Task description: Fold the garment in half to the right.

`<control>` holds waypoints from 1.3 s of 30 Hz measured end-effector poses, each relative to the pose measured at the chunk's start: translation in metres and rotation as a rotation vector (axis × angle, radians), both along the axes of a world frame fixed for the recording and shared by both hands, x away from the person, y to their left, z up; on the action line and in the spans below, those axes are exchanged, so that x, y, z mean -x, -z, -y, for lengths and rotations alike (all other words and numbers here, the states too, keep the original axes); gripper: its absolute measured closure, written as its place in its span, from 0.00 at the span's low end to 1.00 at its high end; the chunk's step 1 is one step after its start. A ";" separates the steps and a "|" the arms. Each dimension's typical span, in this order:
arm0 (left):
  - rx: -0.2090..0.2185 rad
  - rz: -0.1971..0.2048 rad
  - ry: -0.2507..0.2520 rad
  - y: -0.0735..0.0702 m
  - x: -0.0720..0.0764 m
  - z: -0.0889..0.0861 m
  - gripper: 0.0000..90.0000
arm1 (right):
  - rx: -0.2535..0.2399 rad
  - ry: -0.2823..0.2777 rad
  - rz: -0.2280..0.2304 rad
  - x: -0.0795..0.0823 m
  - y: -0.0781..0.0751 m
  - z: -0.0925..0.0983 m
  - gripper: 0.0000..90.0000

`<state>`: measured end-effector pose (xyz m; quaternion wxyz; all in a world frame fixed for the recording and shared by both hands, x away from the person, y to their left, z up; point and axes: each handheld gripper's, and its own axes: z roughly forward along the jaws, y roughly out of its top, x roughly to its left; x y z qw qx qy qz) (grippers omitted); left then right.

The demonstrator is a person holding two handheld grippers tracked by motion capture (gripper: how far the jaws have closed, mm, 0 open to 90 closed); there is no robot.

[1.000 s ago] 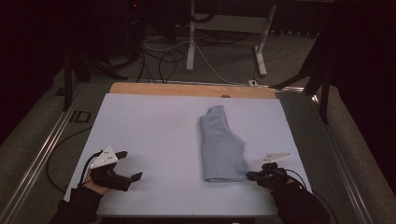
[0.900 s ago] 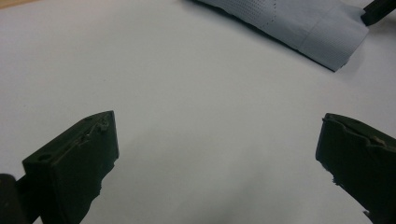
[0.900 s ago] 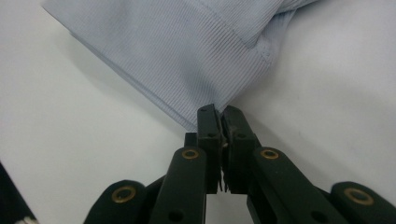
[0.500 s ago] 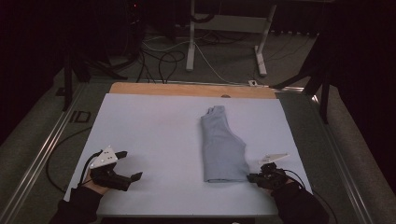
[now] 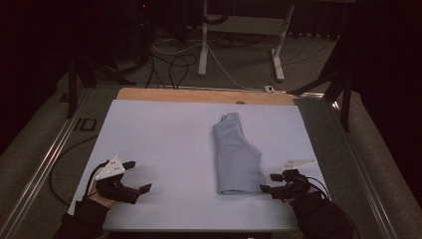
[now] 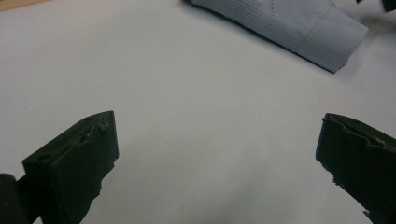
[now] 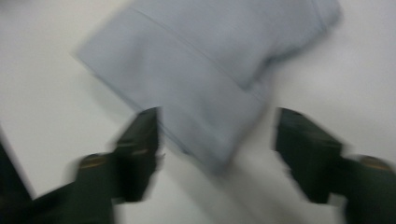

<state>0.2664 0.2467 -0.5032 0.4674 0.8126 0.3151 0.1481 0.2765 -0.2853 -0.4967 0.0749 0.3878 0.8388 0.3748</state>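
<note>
A light blue garment (image 5: 236,157) lies folded in a long strip right of centre on the white table (image 5: 164,139). My right gripper (image 5: 267,182) sits at its near right corner. In the right gripper view, blurred, the right gripper (image 7: 217,116) has just been opening its jaws. The garment's corner (image 7: 210,56) lies between them without being pressed. My left gripper (image 5: 141,175) rests open at the near left of the table, well away from the cloth. Between the left gripper's (image 6: 218,123) jaws there is bare table, with the garment (image 6: 294,23) farther off.
A wooden strip (image 5: 199,95) runs along the table's far edge. Metal rails (image 5: 45,169) flank the left side. Cables (image 5: 169,59) and white desk legs (image 5: 203,45) stand on the floor beyond. Bare white surface stretches left of the garment.
My right gripper's jaws have spread apart at the garment's near right corner. The garment and my left gripper have stayed put.
</note>
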 end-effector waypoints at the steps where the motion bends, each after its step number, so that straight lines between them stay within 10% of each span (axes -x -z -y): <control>1: 0.006 0.001 -0.003 0.000 0.000 -0.001 0.00 | -0.019 0.002 0.014 -0.001 -0.002 0.000 0.22; 13: 0.017 0.006 0.013 0.000 0.000 -0.002 0.00 | -0.211 -0.111 0.234 -0.015 -0.004 -0.006 0.11; 39: 0.000 0.023 0.019 0.002 0.004 -0.002 0.00 | -0.136 0.026 0.268 -0.014 0.019 0.007 0.10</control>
